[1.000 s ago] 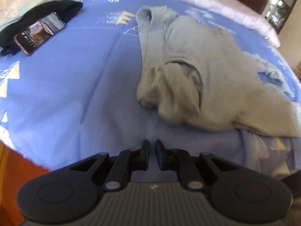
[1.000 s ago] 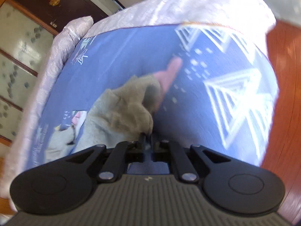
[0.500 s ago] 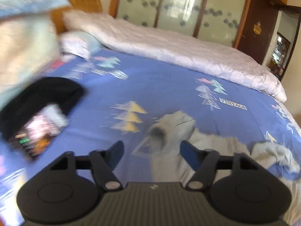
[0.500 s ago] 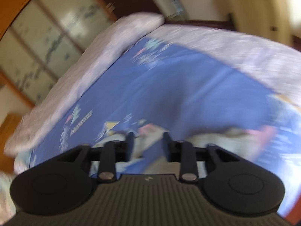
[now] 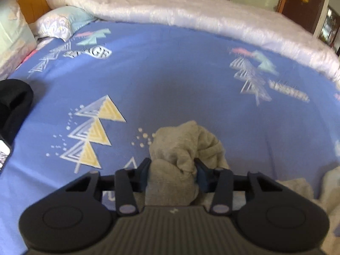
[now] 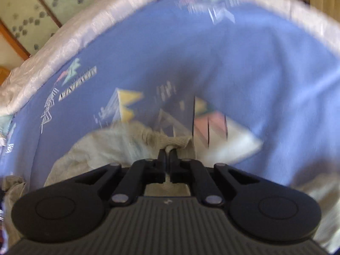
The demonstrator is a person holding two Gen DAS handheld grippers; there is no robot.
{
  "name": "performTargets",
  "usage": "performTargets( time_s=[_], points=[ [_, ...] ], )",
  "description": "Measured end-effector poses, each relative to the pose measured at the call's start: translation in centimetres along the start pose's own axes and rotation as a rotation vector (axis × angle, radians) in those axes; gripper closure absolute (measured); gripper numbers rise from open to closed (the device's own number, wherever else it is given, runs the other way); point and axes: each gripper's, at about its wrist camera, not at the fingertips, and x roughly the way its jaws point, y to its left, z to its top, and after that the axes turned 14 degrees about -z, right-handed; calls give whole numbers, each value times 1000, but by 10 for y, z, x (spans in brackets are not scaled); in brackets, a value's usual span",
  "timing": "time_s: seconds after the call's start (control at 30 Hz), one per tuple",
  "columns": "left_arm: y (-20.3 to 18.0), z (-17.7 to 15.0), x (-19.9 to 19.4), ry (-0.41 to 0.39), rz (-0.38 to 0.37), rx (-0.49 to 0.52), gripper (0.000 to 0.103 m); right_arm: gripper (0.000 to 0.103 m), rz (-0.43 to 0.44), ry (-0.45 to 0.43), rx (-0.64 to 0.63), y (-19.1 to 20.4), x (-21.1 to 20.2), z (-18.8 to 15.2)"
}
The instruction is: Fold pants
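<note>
Grey pants (image 5: 184,146) lie bunched on a blue patterned bed sheet (image 5: 170,74). My left gripper (image 5: 172,165) is partly closed, with a thick bunch of the grey cloth between its fingers. In the right wrist view, my right gripper (image 6: 167,154) is shut on a ribbed edge of the pants (image 6: 170,141), and more of the grey cloth (image 6: 106,146) trails to the left. The right wrist view is blurred by motion.
A white quilt (image 5: 191,14) lies along the far side of the bed. Pillows (image 5: 61,21) sit at the far left by a wooden headboard. A black cloth (image 5: 12,102) and a phone (image 5: 4,155) lie at the left edge.
Both grippers opened and moved forward over the bed, then closed on the pants. The left now holds a bunch of cloth, the right a ribbed edge.
</note>
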Motion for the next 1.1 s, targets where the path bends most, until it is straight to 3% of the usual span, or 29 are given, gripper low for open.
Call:
performTargets(
  time_s=[0.1,0.2,0.27,0.37,0.4,0.43,0.5,0.53,0.6,0.7,0.97,1.1],
  points=[
    [18,1,-58,-76,-82,-76,70,98,-12,-180,43,-21,-41,33],
    [39,-7,-119,-147,-144,-140,70,98,-23,-337,164,-69,-88,58],
    [51,-21,-154,-161,-212,-187,71,98,-88,-440,227,-109,-119,58],
    [50,-56,-190,-187,-237,-167,71,95,-127,-457,329,-165,-136,38],
    [48,-70,-199,-196,-228,-154,71,93,-180,-458,350,-180,-137,26],
    [47,-84,-205,-201,-219,-146,71,91,-292,-469,370,-193,-136,11],
    [47,-107,-208,-175,-218,-150,71,52,-471,-419,383,-216,-126,-16],
    [49,-117,-206,-148,-220,-160,71,52,-501,-364,410,-231,-121,-31],
    [50,-134,-203,-108,-207,-176,71,53,-444,-297,495,-252,-119,-57],
    [56,-145,-206,-110,-200,-198,71,53,-340,-242,548,-258,-119,-81],
    [52,-144,-226,-164,-213,-184,71,52,11,-126,483,-169,-114,-68],
    [50,-142,-232,-175,-210,-181,71,53,46,-49,470,-138,-88,-70]
  ],
)
